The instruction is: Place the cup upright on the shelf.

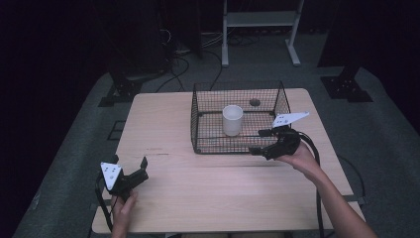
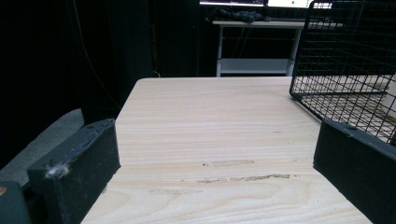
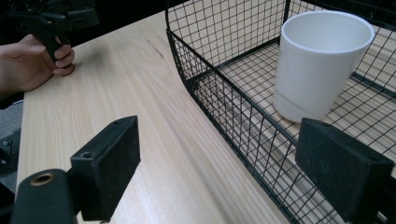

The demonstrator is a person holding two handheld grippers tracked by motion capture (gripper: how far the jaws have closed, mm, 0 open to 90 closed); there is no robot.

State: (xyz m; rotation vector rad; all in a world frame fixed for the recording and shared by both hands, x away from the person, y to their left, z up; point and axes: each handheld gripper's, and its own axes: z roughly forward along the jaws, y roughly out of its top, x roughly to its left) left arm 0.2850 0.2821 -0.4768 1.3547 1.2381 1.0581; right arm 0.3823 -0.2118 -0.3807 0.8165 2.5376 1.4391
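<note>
Both grippers are carried with their jaws apart and nothing between them. On the right gripper (image 1: 261, 141), the jaws are seen parted at the front right corner of the basket (image 1: 198, 130); in the right gripper view one jaw stands outside the front wall over bare wood and the other lies on the basket side of that wall, so the wire is straddled loosely rather than pinched, and no pad can be seen pressing on it. Whether a pad brushes the mesh cannot be told. Such a stance is judged to suit either a grip on the rim or a reach over it for the cup (image 3: 317, 65). That cup is stood upright on the basket floor, near the middle and mouth up, well clear of all four walls, which leaves room for a jaw on either side of it. The left gripper (image 1: 130, 173) is held wide open near the table's (image 1: 163, 119) front left corner, low over bare wood, with nothing touched; it is judged to be parked there, out of the other hand's way. The basket itself is set toward the table's far edge, slightly right of centre.
</note>
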